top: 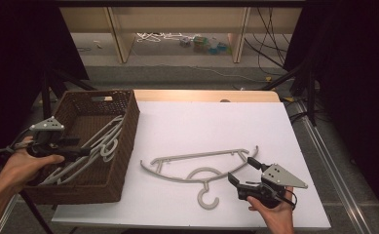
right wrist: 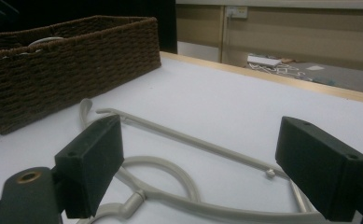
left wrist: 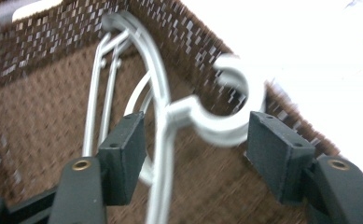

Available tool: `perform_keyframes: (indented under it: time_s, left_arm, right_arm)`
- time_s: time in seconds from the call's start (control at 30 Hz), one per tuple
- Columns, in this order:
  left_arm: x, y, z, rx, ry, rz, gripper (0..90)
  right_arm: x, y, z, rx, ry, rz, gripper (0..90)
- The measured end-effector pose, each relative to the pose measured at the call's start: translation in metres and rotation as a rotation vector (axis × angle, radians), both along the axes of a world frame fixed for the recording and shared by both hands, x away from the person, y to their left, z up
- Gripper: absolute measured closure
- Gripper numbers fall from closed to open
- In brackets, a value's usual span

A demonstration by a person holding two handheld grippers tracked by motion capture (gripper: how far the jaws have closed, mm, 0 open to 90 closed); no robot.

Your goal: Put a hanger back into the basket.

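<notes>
A grey plastic hanger (top: pixel 201 168) lies flat on the white table, hook toward the front edge. My right gripper (top: pixel 241 171) stands open just right of it, jaws level and pointing left at the hanger (right wrist: pixel 179 172). Several pale hangers (top: pixel 99 141) lie in the brown wicker basket (top: pixel 128 141) at the left. My left gripper (top: pixel 87 151) hovers over the basket. Its jaws are open, and a hanger's stem and hook (left wrist: pixel 226 116) lie in the gap, free of the pads.
The basket wall (right wrist: pixel 72 70) rises left of the loose hanger. Bare white tabletop (top: pixel 216 126) stretches behind and to the right. Beyond the table's far edge are wooden shelf legs and cables on the floor.
</notes>
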State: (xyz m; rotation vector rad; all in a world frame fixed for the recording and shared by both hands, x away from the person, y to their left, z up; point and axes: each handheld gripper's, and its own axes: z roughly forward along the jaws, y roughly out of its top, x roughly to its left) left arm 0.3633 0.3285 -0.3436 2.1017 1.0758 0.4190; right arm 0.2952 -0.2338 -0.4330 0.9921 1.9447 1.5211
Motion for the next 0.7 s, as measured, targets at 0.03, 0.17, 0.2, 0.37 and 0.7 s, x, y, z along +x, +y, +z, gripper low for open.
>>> perform_keyframes:
  time_s: [0.03, 0.17, 0.2, 0.37, 0.7]
  left_arm:
    - [-0.002, -0.004, 0.002, -0.024, -0.02, 0.006, 35.3]
    - [-0.01, -0.023, 0.006, -0.113, -0.094, 0.023, 32.3]
    - [-0.013, -0.029, 0.007, -0.141, -0.11, 0.028, 31.9]
    - [-0.028, -0.056, 0.01, -0.217, -0.21, 0.004, 31.1]
    - [-0.044, -0.111, 0.001, -0.318, -0.286, -0.062, 24.4]
  right_arm:
    - [0.0, 0.0, 0.0, 0.001, -0.001, 0.0, 16.1]
    - [0.0, -0.001, 0.0, -0.002, 0.001, 0.0, 16.1]
    - [0.0, -0.001, 0.0, 0.0, 0.001, 0.002, 16.1]
    - [-0.001, -0.001, 0.001, 0.001, -0.001, -0.001, 16.1]
    - [0.001, -0.002, 0.001, -0.017, -0.04, -0.01, 16.0]
